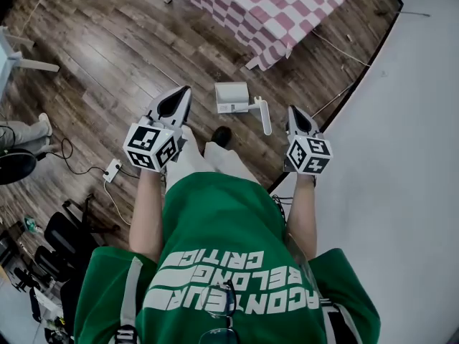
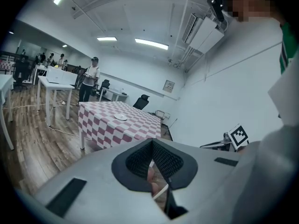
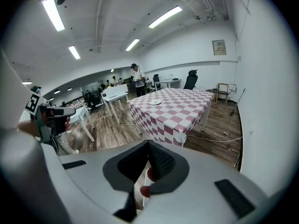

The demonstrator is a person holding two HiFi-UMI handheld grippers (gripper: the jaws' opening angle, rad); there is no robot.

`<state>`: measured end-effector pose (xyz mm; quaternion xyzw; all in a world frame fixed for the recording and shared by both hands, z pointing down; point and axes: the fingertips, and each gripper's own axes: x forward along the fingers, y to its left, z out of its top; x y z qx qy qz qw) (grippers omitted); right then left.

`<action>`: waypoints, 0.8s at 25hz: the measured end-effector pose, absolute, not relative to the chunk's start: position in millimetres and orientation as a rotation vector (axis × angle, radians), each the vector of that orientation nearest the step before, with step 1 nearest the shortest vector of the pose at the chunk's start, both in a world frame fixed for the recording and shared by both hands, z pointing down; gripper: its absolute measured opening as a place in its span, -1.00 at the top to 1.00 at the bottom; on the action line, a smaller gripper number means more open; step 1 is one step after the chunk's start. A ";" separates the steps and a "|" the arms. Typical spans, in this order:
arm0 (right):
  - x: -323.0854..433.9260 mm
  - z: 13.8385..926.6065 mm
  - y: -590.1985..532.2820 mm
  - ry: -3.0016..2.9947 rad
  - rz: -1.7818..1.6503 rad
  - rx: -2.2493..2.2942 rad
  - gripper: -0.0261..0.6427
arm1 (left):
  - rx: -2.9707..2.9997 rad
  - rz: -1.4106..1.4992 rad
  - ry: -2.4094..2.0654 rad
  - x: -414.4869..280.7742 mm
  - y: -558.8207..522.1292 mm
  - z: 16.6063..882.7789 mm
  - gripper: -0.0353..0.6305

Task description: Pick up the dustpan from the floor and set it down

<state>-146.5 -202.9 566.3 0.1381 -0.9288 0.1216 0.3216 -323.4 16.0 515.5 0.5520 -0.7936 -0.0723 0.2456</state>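
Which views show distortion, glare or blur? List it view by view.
Head view: even light, sharp, the dustpan clear on the wood floor, with mild wide-angle bowing. Left gripper view: strong fisheye with dark rounded corners, ceiling lights blown white, nearest foreground soft. Right gripper view: the same fisheye, glaring light strips, checked table sharp, nearest foreground soft.

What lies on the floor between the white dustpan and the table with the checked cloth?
Nothing lies there. In the head view, only bare wooden floor separates the dustpan from the checked table.
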 end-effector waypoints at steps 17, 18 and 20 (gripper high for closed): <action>-167.6 657.6 -195.3 -2.141 0.385 0.189 0.84 | 1.550 -0.124 -2.042 -310.2 2.9 544.2 0.91; -168.8 666.4 -193.0 -2.113 0.377 0.170 0.63 | 1.555 -0.122 -2.036 -309.2 2.2 545.4 0.91; -170.3 685.5 -189.8 -2.054 0.353 0.145 0.38 | 1.559 -0.119 -2.023 -307.7 1.1 548.3 0.91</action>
